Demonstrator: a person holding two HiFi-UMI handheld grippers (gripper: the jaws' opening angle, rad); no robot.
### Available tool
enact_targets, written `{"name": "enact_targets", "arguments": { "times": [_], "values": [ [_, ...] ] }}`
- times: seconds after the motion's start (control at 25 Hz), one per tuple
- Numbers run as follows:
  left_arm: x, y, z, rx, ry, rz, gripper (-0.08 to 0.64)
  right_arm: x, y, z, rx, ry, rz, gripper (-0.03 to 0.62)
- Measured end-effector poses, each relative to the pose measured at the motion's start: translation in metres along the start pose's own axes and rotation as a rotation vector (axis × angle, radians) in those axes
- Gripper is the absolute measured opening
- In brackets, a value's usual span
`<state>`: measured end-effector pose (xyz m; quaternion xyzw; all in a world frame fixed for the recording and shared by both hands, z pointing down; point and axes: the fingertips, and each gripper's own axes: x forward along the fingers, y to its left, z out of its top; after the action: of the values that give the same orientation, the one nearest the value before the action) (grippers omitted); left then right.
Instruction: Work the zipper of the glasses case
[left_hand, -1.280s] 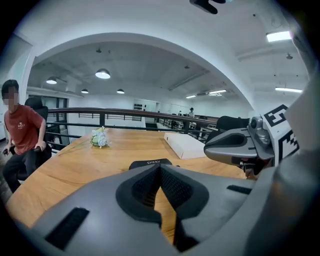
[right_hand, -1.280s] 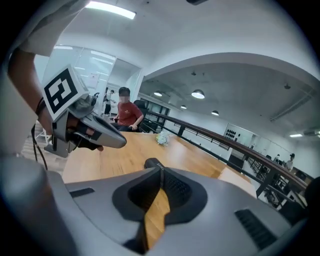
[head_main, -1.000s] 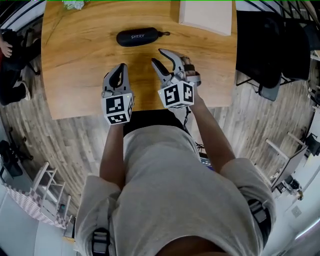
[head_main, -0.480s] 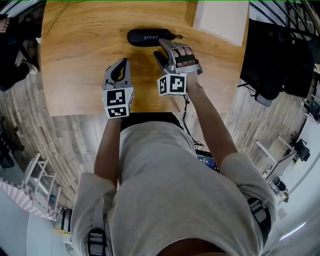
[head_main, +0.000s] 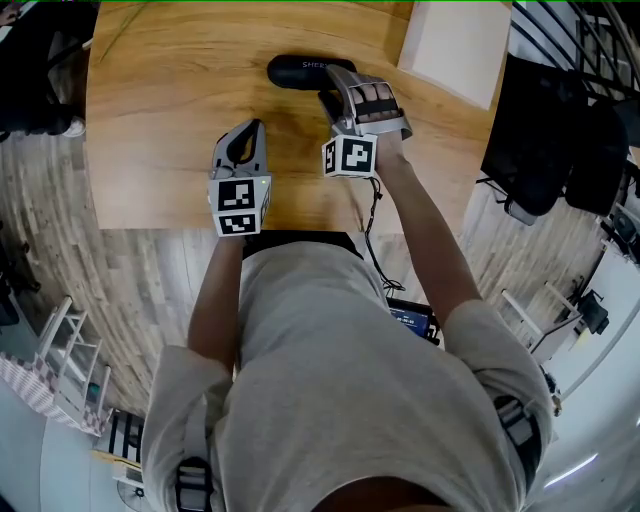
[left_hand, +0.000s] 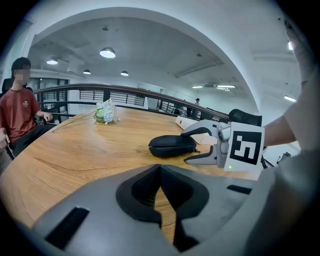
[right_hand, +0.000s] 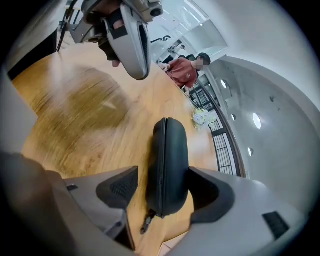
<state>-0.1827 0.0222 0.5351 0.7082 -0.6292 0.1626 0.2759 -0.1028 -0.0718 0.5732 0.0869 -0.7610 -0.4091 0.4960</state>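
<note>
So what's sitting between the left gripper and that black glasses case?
Nothing but bare wooden table: the left gripper view shows only wood grain from the left gripper to the glasses case.

matt black, cloth-skinned glasses case (right_hand: 169, 160) on a table (head_main: 160, 130) of smooth, faintly glossy grained wood.

Glasses case (head_main: 298, 70): black, oblong, rounded ends, white lettering on top. Lies flat on the wooden table (head_main: 160, 120), top centre of the head view, long axis across the frame. Right gripper view: lower centre, seen end-on. Zipper (right_hand: 162, 167) runs along its side, closed. Zipper pull (right_hand: 146, 221) at the near end, bottom of frame.
</note>
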Motion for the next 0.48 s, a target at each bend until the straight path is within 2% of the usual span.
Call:
{"name": "enact_targets", "arguments": {
  "times": [0.28, 0.4, 0.48],
  "values": [
    [0.004, 0.005, 0.000, -0.001, 0.004, -0.009, 0.021, 0.024, -0.024, -0.007, -0.019, 0.009, -0.001, 0.304],
    [0.003, 0.005, 0.003, 0.006, 0.009, -0.015, 0.021, 0.028, -0.029, -0.008, -0.031, 0.012, 0.028, 0.304],
    [0.002, 0.007, 0.008, 0.014, 0.004, -0.020, 0.021, 0.026, -0.030, -0.007, 0.002, 0.005, 0.057, 0.302]
  ]
}}
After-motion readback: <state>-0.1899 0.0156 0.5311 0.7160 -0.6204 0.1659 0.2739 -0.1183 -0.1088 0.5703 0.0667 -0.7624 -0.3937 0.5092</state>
